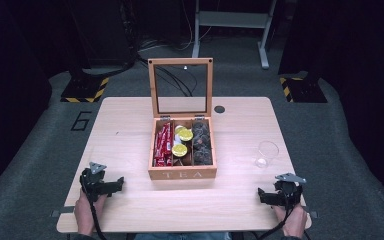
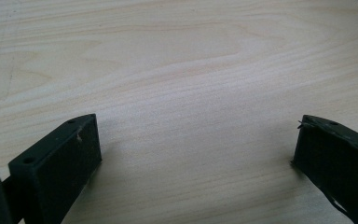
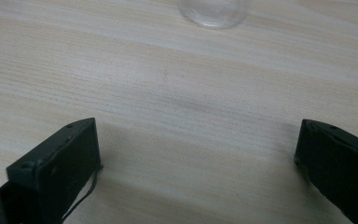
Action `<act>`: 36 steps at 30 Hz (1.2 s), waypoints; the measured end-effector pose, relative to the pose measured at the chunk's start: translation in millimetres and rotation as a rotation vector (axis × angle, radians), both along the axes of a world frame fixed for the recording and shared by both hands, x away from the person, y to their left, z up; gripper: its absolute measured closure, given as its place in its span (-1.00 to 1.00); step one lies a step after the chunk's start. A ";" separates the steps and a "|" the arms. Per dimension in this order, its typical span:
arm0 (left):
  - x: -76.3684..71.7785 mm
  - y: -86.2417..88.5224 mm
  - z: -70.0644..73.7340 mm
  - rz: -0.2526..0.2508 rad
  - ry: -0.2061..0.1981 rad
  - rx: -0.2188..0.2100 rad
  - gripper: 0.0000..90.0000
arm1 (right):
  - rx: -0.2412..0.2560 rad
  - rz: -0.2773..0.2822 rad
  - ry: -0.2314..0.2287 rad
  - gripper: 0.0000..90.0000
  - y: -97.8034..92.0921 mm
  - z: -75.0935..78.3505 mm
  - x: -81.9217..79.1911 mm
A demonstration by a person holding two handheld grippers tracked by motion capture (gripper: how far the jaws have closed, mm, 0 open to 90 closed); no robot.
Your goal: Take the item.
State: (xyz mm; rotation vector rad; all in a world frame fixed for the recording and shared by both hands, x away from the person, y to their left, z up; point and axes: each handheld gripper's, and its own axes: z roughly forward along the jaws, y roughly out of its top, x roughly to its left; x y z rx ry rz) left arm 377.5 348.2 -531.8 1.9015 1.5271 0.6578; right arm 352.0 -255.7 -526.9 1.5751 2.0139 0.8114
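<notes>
Both hand-held grippers rest at the near edge of the table (image 1: 130,210) — the left hand-held gripper (image 1: 111,185) and the right hand-held gripper (image 1: 266,196), each with jaws spread wide and empty. Between them, farther back, stands an open wooden tea box (image 1: 182,174) — a clear glass (image 1: 266,154) sits near the right hand-held gripper.

The high view looks forward and down over the whole table (image 1: 130,210). Each gripper view skims close above the tabletop; the right one probably shares the glass (image 3: 213,11) with it.
</notes>
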 end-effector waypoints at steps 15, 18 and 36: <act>0.4 -1.3 -0.3 0.005 -0.004 -0.009 -0.99 | 0.043 0.072 -0.021 -1.00 16.0 23.0 -7.0; 0.4 -0.9 -0.2 0.003 -0.003 -0.004 -0.99 | 0.044 0.093 -0.029 -1.00 22.8 29.4 -6.9; 0.5 -1.2 0.0 0.003 0.001 -0.004 -0.99 | 0.076 0.201 -0.055 -1.00 52.7 57.8 0.8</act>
